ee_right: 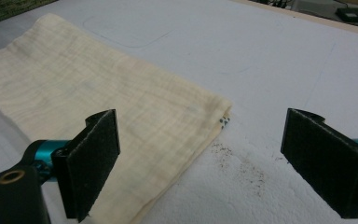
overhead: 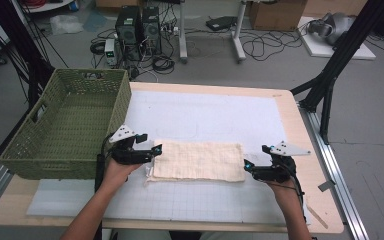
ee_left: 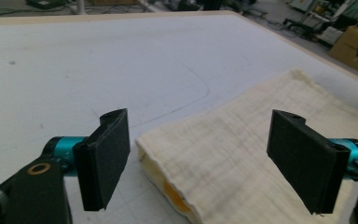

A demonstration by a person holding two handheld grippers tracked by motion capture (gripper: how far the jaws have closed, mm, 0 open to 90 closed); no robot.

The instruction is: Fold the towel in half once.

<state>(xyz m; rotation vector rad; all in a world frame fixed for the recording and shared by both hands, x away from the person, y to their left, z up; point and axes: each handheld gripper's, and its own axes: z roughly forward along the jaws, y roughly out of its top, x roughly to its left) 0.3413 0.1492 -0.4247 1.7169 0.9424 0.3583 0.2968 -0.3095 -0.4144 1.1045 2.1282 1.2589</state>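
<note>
- High view: folded cloth (overhead: 198, 161) lies on the white mat (overhead: 205, 117), between the left gripper (overhead: 152, 151) and right gripper (overhead: 247, 166); no writing is legible.
- Both grippers are open, one at each end.
- Basket (overhead: 65, 125): part of its floor is hidden behind the near wall.

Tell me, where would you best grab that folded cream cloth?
Probably at its two short ends: the left gripper from the left, the right gripper from the right. The folded cream cloth lies flat, so only its edges offer the open jaws any thickness.
</note>
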